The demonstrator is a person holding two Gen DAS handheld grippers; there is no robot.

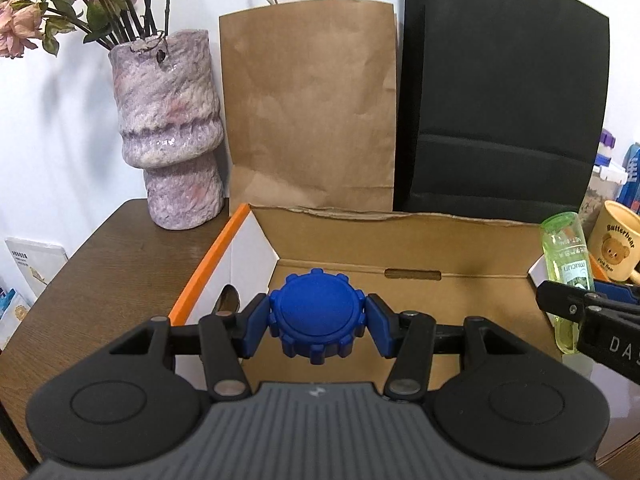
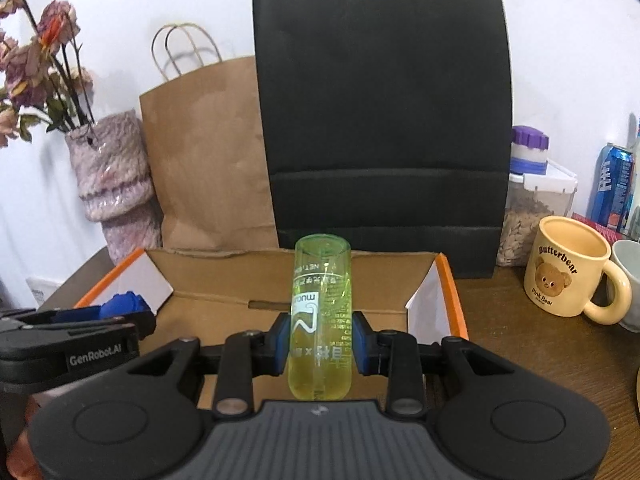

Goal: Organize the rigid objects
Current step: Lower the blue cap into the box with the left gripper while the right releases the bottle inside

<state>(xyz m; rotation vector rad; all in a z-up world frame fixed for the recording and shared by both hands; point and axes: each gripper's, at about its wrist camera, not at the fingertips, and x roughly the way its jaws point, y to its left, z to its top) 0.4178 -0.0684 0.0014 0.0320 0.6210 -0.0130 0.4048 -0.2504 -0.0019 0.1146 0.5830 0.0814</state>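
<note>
My left gripper (image 1: 316,320) is shut on a round blue notched cap (image 1: 316,312) and holds it above the left part of an open cardboard box (image 1: 460,276) with orange edges. My right gripper (image 2: 320,340) is shut on a clear green bottle (image 2: 322,320) that points away from me, over the right part of the same box (image 2: 224,276). The bottle also shows in the left wrist view (image 1: 564,276) at the right edge. The blue cap shows in the right wrist view (image 2: 124,304) at the left.
Behind the box stand a brown paper bag (image 1: 308,108), a black paper bag (image 1: 504,100) and a purple vase (image 1: 168,128) with dried flowers. To the right are a Butterbear mug (image 2: 568,272), a seed container (image 2: 532,216) and a blue can (image 2: 612,184) on the wooden table (image 2: 520,344).
</note>
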